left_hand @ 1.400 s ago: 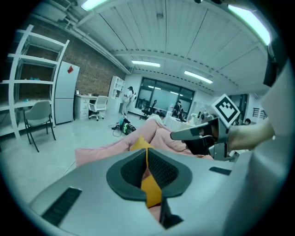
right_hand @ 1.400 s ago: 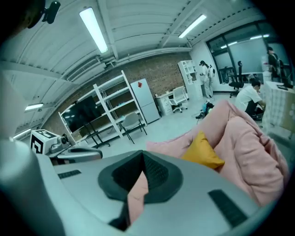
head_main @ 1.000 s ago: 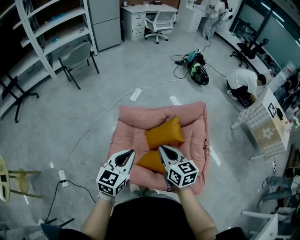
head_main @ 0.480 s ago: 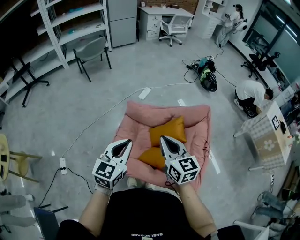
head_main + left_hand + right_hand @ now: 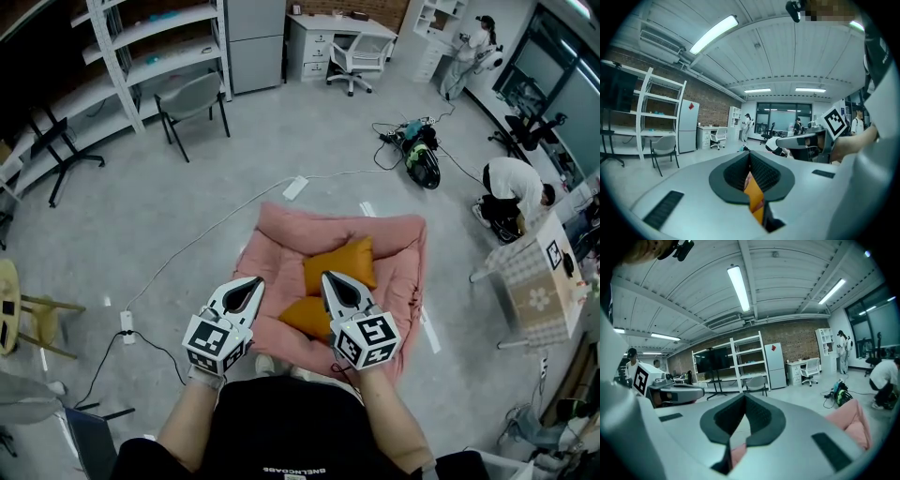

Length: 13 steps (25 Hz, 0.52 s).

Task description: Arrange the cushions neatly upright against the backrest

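Two orange cushions lie flat on a pink floor sofa (image 5: 403, 281): one (image 5: 339, 264) near its middle, the other (image 5: 302, 317) nearer me and partly hidden by my right gripper. The sofa's raised backrest (image 5: 337, 223) runs along the far side. My left gripper (image 5: 247, 284) hovers shut and empty over the sofa's near left edge. My right gripper (image 5: 329, 278) is shut and empty above the near cushion. The left gripper view shows shut jaws (image 5: 750, 155) with orange cushion (image 5: 754, 199) beyond them. The right gripper view shows shut jaws (image 5: 744, 397) and pink sofa (image 5: 855, 420).
A white power strip (image 5: 295, 187) and its cable lie on the floor beyond the sofa. Another strip (image 5: 126, 325) is at the left. A grey chair (image 5: 192, 101) and shelving stand far left. A crouching person (image 5: 511, 183) and a small table (image 5: 534, 286) are to the right.
Both grippers stay shut and side by side over the sofa's near edge. The head view has swung a little, so the sofa sits slightly further right. The cushions have not moved.
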Available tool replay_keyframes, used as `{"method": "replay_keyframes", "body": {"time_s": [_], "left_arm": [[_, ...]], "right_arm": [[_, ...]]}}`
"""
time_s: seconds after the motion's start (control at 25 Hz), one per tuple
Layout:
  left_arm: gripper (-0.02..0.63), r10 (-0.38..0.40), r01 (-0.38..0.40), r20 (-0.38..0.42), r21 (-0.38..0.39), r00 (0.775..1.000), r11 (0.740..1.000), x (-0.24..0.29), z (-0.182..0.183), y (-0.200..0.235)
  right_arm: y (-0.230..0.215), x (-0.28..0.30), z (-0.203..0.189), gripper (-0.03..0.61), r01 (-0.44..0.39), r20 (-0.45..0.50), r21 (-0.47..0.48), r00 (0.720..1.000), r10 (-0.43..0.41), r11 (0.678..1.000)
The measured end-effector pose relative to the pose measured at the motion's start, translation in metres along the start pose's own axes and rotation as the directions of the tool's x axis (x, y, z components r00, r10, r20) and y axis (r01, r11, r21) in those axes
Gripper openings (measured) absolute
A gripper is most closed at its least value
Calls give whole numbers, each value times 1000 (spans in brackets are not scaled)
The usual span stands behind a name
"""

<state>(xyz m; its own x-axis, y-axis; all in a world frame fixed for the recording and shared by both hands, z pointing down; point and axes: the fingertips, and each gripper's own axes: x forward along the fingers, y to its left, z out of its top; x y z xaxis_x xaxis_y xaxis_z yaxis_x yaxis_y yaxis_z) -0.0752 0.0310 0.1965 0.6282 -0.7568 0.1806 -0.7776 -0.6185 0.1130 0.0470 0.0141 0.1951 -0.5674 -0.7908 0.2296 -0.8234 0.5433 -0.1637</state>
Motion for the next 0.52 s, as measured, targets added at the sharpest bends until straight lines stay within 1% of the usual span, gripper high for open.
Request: {"method": "replay_keyframes", "body": {"time_s": [0.2,0.52], "left_arm": [[14,-3,3,10,-15,1000,1000,1,2,6],[14,-10,9,-5,-34,1000,999,12,5,11]], "right_arm": [[-1,6,1,8,-5,8,3,1000,5,1000],[-10,14,8,8,-14,6,-2,1000,14,1000]]}}
